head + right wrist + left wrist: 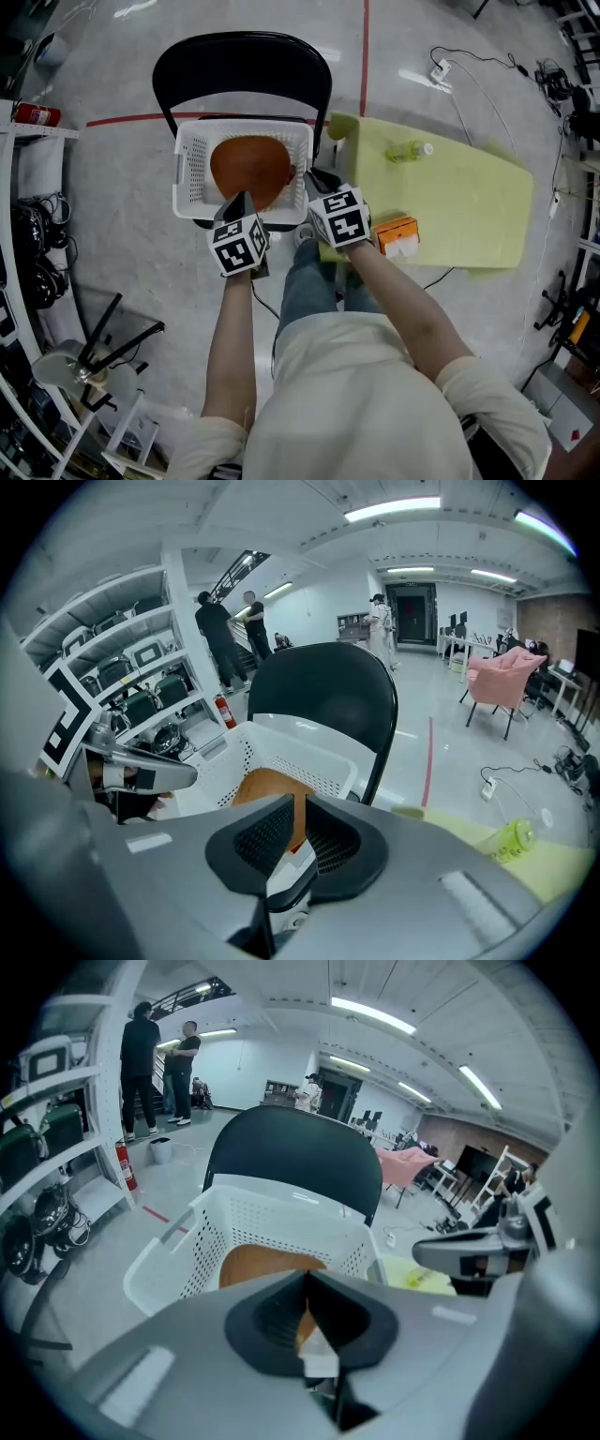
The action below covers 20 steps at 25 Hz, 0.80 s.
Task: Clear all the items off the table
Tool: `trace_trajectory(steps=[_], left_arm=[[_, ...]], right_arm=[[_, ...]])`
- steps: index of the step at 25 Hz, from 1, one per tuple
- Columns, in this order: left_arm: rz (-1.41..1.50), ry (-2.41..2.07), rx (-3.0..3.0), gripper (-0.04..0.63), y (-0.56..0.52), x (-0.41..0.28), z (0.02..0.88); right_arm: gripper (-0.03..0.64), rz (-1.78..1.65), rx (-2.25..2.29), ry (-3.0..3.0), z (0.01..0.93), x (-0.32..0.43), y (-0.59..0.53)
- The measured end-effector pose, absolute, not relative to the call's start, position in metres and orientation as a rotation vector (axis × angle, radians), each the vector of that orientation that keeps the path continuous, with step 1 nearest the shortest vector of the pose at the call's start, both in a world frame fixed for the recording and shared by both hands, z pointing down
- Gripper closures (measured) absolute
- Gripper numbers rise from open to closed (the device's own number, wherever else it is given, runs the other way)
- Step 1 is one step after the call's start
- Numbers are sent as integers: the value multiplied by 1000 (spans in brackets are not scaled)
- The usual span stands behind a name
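Hovering left gripper [240, 201]: jaws pressed together, empty, above the near rim of the basket.
White basket [187, 164]: on black chair [242, 47]; brown rounded item [249, 167] inside.
Right gripper [319, 180]: jaws a narrow slit apart, gripping nothing.
Yellow-green table [473, 211]: green bottle [410, 150] and orange box [397, 234] on top.

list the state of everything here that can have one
left gripper: shut, empty
right gripper: jaws a slit apart, nothing between
white basket: on the chair seat, holds a brown round item
green bottle: lying on its side on the table
orange box: at the table's near edge
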<state>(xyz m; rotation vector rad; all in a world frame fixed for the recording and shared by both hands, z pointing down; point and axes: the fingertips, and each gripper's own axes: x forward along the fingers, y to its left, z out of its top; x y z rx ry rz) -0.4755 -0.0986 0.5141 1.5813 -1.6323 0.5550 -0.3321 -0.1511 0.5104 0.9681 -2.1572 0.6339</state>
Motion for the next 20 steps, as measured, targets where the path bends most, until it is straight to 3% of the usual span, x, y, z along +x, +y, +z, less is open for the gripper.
trace_trajectory(steps=[20], left_arm=[[560,-1498,1756,586,-76,-396,458]], right_arm=[[618,542,959,-2207,454,-292,-102]])
